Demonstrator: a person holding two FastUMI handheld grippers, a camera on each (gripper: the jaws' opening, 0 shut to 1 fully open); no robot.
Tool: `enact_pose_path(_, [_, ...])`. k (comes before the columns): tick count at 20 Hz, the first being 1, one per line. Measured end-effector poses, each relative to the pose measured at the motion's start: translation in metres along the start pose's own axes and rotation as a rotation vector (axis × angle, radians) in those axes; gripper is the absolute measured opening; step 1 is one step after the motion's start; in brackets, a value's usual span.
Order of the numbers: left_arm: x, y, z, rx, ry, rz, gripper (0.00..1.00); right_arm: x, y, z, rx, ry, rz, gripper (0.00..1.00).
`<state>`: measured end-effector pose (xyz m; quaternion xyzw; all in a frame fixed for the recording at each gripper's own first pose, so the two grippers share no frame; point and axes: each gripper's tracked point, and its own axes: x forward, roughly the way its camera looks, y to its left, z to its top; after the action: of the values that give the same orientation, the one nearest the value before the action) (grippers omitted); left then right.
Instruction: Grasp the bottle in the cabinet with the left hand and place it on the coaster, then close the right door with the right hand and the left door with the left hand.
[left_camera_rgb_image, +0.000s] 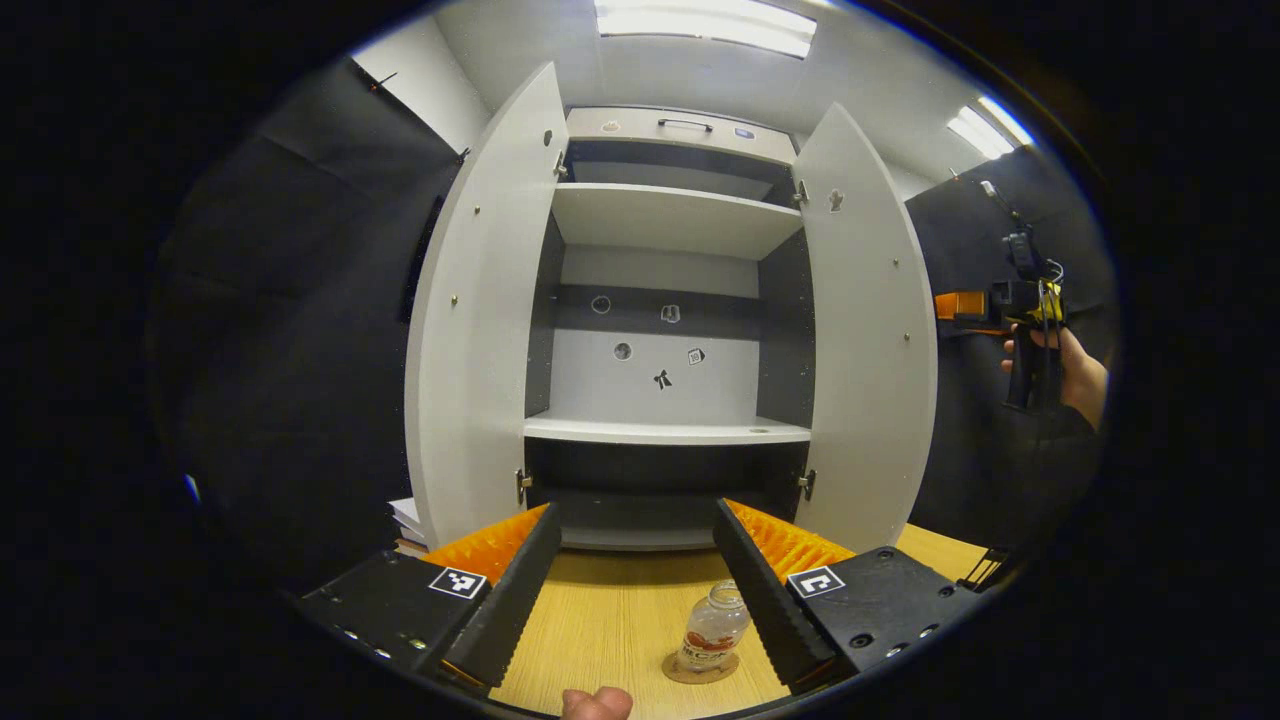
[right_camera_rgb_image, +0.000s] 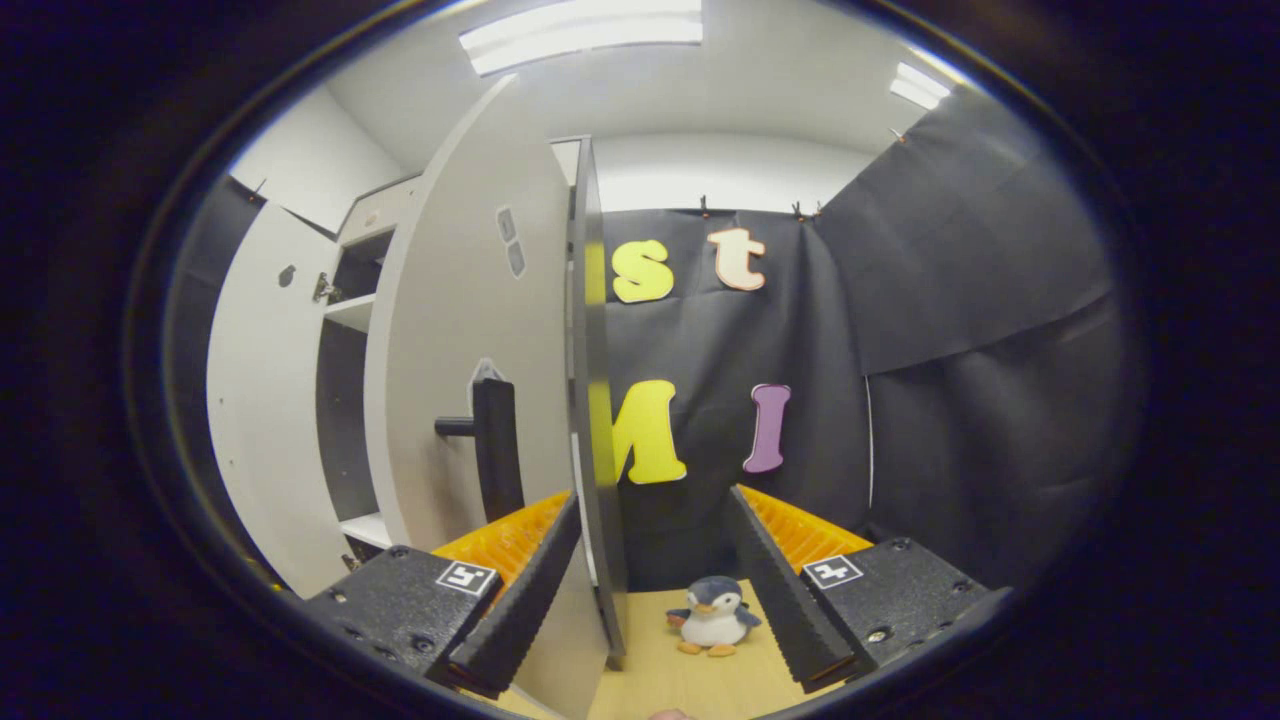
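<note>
A small clear bottle (left_camera_rgb_image: 714, 628) stands upright on a round coaster (left_camera_rgb_image: 700, 668) on the wooden table, just inside the right finger of my left gripper (left_camera_rgb_image: 636, 512). That gripper is open and holds nothing. Behind it the cabinet (left_camera_rgb_image: 665, 430) stands with its left door (left_camera_rgb_image: 480, 330) and right door (left_camera_rgb_image: 865, 340) both swung wide. My right gripper (right_camera_rgb_image: 655, 498) is open, and the right door's edge (right_camera_rgb_image: 592, 400) rises between its fingers, close to the left one. A dark handle (right_camera_rgb_image: 495, 450) sticks out of that door's face. The right gripper (left_camera_rgb_image: 1020, 300) also shows far right, held by a hand (left_camera_rgb_image: 1065, 365).
The cabinet's shelves (left_camera_rgb_image: 665, 432) are bare. A small penguin toy (right_camera_rgb_image: 712, 615) sits on the table (right_camera_rgb_image: 680, 680) near the right gripper's right finger. Black cloth walls close in on both sides. A stack of papers (left_camera_rgb_image: 408, 518) lies left of the cabinet base.
</note>
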<state>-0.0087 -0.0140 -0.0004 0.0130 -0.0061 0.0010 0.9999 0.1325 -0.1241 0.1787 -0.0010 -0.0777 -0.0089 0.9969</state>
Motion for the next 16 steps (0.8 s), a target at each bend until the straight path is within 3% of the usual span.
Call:
enact_pose_path(10, [-0.013,0.028,0.004,0.033,-0.016,0.070,0.93,0.021,0.093,-0.015,0.041,0.020,0.145,0.96])
enact_pose_path(14, [-0.016,0.032,0.004,0.017,-0.015,0.081,0.93,0.047,0.118,-0.023,0.041,0.025,0.119,0.97])
enact_pose_path(16, [-0.018,0.031,0.004,0.006,-0.012,0.079,0.94,0.054,0.123,-0.021,0.042,0.009,0.104,0.92])
